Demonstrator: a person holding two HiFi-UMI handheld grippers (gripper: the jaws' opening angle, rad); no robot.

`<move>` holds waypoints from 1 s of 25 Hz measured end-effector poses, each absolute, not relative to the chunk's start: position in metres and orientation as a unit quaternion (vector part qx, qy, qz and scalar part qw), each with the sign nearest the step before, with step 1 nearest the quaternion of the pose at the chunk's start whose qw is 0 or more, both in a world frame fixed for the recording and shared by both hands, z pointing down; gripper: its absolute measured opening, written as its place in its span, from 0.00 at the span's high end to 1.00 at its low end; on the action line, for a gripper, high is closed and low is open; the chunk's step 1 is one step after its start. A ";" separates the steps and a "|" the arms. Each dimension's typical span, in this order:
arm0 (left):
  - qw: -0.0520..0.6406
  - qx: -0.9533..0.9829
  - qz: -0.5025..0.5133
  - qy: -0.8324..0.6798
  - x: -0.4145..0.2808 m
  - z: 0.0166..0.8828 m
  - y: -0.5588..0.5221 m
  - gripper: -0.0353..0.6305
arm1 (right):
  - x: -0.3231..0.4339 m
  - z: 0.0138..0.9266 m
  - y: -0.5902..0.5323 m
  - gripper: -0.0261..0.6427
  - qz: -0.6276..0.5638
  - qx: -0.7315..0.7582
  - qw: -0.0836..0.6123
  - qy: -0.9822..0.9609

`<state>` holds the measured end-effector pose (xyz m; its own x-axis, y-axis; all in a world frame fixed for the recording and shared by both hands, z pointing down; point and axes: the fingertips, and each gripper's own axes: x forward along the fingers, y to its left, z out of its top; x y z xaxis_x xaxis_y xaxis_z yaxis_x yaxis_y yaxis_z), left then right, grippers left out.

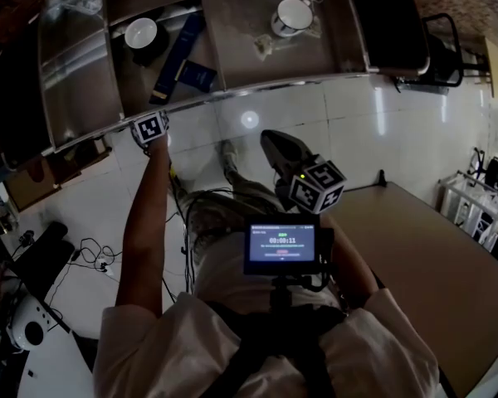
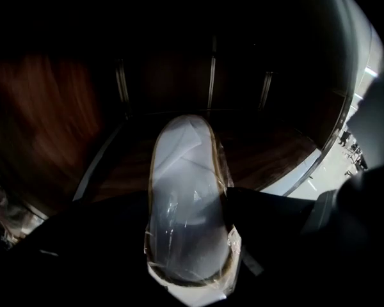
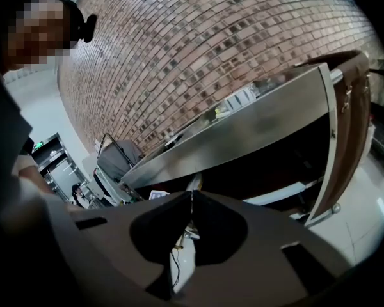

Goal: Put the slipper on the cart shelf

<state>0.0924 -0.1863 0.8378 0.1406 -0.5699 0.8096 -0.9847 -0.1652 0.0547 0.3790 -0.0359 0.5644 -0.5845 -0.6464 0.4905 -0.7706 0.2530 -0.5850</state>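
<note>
Left gripper (image 1: 149, 129): our fingers (image 2: 269, 216) stand wide, clamped on the slipper (image 2: 189, 203).
Slipper: plastic-wrapped; we hold it over the dark shelf (image 2: 275, 152).
Right gripper (image 3: 192, 200): fingers together, holding nothing.

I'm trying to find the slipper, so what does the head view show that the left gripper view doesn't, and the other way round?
Head view only: the top of the cart, carrying two white cups and a blue box, plus the right gripper out over the floor. Left gripper view only: the plastic-wrapped slipper, gripped in the left gripper, with the dark wooden cart shelf beyond it. Both: the cart and the pale floor.
</note>
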 end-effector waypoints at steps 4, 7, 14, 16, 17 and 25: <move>0.335 0.683 0.336 -0.556 0.096 0.842 -0.186 0.39 | 0.377 0.572 -0.029 0.94 0.416 0.448 0.080 -0.788; 0.301 0.671 0.349 -0.581 0.081 0.831 -0.196 0.38 | 0.374 0.576 -0.025 0.94 0.415 0.448 0.084 -0.788; 0.270 0.712 0.320 -0.564 0.088 0.834 -0.208 0.38 | 0.365 0.576 -0.013 0.94 0.416 0.440 0.092 -0.790; 0.260 0.713 0.324 -0.564 0.087 0.830 -0.200 0.38 | 0.364 0.576 -0.010 0.94 0.412 0.441 0.090 -0.792; 0.255 0.715 0.324 -0.565 0.086 0.826 -0.195 0.38 | 0.363 0.575 -0.008 0.94 0.413 0.439 0.089 -0.793; 0.248 0.717 0.299 -0.579 0.076 0.805 -0.139 0.38 | 0.354 0.584 0.016 0.94 0.445 0.427 0.076 -0.784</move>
